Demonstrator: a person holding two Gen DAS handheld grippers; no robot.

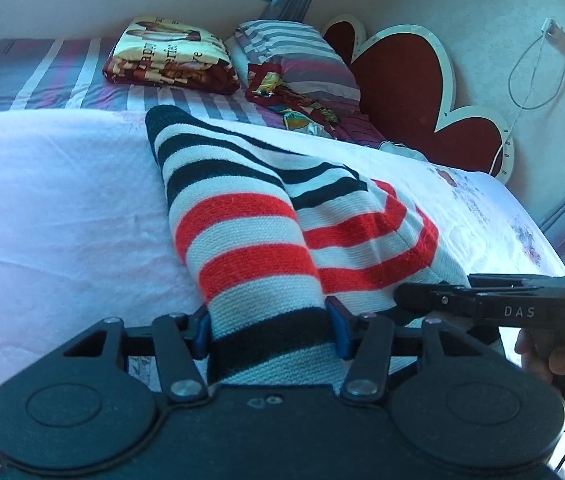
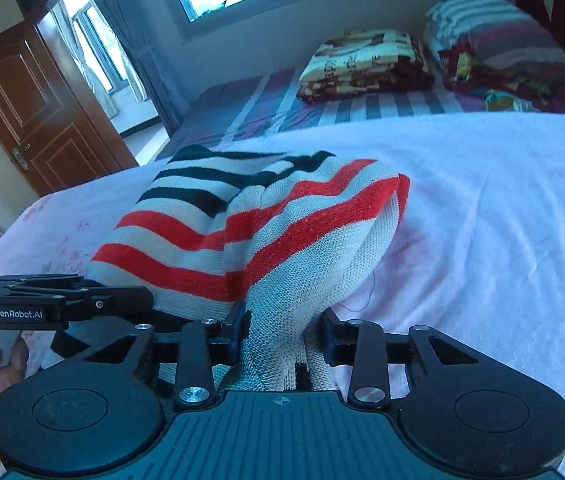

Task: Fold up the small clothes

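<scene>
White bedspread (image 1: 62, 200) half-hidden by lifted striped sweater (image 1: 242, 240), its hem unseen.

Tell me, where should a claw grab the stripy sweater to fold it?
Grab the striped sweater along its near edge, coming from the front of the bed. That end hangs toward you in loose bunches, easy to pinch. The left claw and right claw already each have a bunch there. The far end lies flat on the sheet and looks harder to pinch.

2 wrist views, close, angled down — both share the striped garment (image 1: 242, 232).
</scene>
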